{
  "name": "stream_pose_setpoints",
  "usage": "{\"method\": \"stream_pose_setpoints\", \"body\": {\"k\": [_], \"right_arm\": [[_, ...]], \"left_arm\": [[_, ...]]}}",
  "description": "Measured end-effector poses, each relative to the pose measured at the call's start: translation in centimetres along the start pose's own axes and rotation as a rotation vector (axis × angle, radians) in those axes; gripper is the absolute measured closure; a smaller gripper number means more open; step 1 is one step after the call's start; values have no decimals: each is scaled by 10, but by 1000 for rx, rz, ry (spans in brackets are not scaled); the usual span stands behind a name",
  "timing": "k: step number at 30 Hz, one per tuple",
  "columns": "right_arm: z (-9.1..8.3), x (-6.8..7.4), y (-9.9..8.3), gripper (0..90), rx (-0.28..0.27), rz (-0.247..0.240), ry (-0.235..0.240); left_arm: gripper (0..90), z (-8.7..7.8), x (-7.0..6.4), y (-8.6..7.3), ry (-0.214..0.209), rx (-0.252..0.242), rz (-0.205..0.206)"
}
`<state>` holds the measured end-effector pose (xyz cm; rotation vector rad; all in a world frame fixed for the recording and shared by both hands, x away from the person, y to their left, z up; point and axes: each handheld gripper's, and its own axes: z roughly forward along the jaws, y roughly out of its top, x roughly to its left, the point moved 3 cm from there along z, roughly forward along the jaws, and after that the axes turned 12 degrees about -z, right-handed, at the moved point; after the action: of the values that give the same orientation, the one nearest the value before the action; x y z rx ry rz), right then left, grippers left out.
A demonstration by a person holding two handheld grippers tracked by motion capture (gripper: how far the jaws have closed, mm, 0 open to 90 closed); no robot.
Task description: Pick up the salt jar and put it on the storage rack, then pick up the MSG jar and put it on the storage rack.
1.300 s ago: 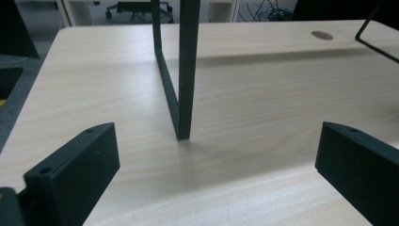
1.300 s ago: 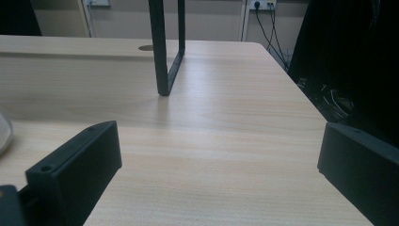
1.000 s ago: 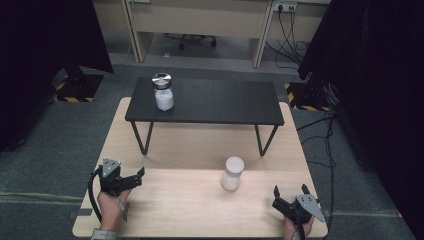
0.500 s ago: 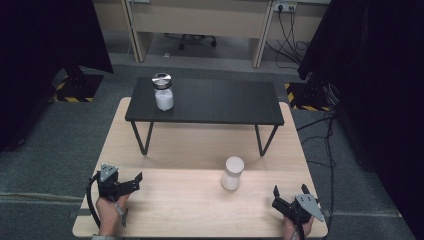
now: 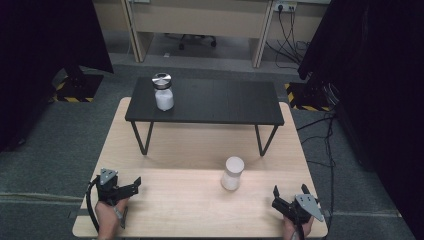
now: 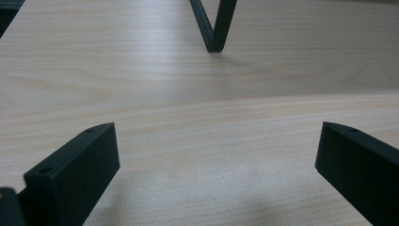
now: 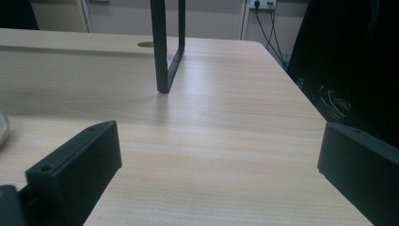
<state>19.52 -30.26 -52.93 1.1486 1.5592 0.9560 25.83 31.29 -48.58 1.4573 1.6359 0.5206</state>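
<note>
Both grippers sit low at the near edge of the worktop (image 5: 200, 145), one at each corner, nothing in hand. Left gripper (image 5: 131, 184): fingers (image 6: 75, 176) spread wide, bare wood between them, pointed along the worktop toward the middle; ahead of them stands one black leg (image 6: 214, 28) of the small dark table (image 5: 210, 102). Right gripper (image 5: 287, 196): fingers (image 7: 77, 167) equally wide apart, empty, aimed forward; the other leg (image 7: 164, 47) stands beyond them. The white jar (image 5: 232, 173) stands upright on the worktop, forward and to the left of the right fingers, near but apart; well apart from the left fingers. It is the nearest thing to either gripper, closer to the right. A second jar with a metal lid (image 5: 163, 92) stands on the dark table, far beyond both pairs of fingers. Judgement: the wide spread and parked corners read as a ready stance, leaving the white jar free to be approached; the right gripper looks better placed for it.
</note>
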Motion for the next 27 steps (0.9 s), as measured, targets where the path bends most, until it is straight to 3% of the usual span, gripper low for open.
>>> {"method": "stream_pose_setpoints", "body": {"k": [7, 27], "right_arm": [[0, 0, 0, 3, 1, -3, -3], [1, -1, 1, 3, 7, -5, 9]], "left_arm": [[0, 2, 1, -1, 3, 18, -3], [0, 1, -1, -5, 16, 0, 14]]}}
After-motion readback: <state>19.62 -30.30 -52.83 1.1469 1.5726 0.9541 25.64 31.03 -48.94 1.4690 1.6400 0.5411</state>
